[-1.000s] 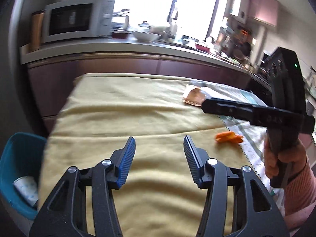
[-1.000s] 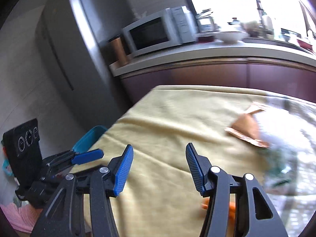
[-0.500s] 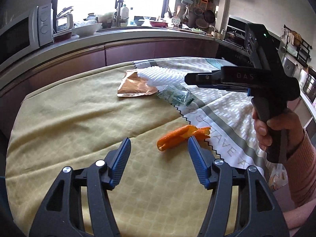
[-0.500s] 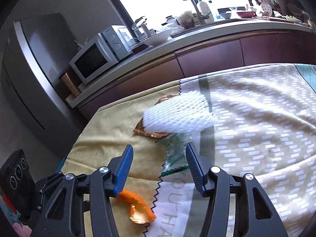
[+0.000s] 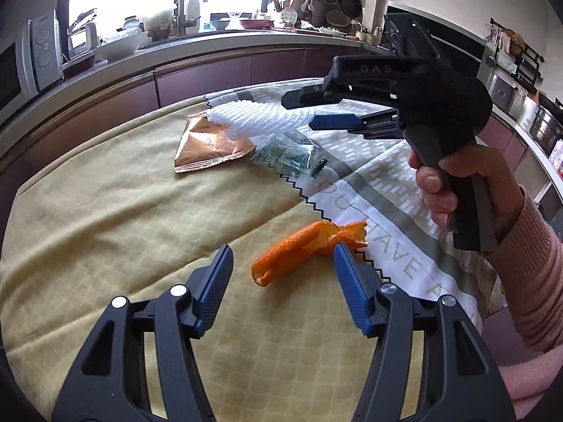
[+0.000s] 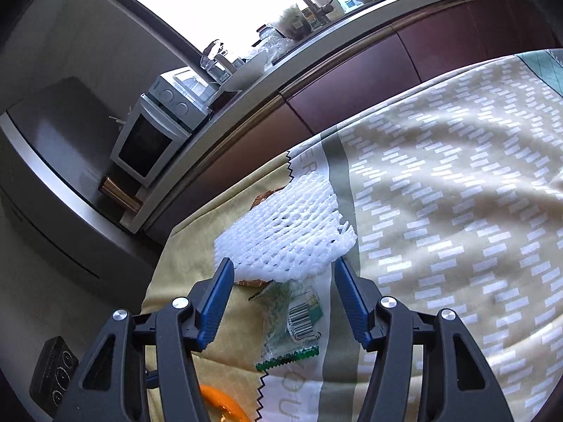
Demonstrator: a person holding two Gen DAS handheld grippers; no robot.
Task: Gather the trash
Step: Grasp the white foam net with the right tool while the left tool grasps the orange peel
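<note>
An orange peel (image 5: 306,246) lies on the yellow tablecloth (image 5: 105,218), just ahead of my open, empty left gripper (image 5: 283,256). Further back lie a white foam fruit net (image 5: 260,119), a copper foil pouch (image 5: 207,144) and a clear green-printed wrapper (image 5: 292,158). My right gripper (image 6: 283,270) is open and empty, hovering just above the foam net (image 6: 285,232), with the wrapper (image 6: 292,320) below between its fingers. The peel also shows at the bottom of the right wrist view (image 6: 221,404).
A patterned white and grey cloth (image 5: 387,211) covers the table's right part. A kitchen counter (image 5: 211,45) with a microwave (image 6: 155,133), a bowl and a sink tap runs behind the table. A fridge (image 6: 52,161) stands at the left.
Both grippers swung right, away from the blue bin. The left one came close over the orange peel. The right one moved forward and down over the foam net.
</note>
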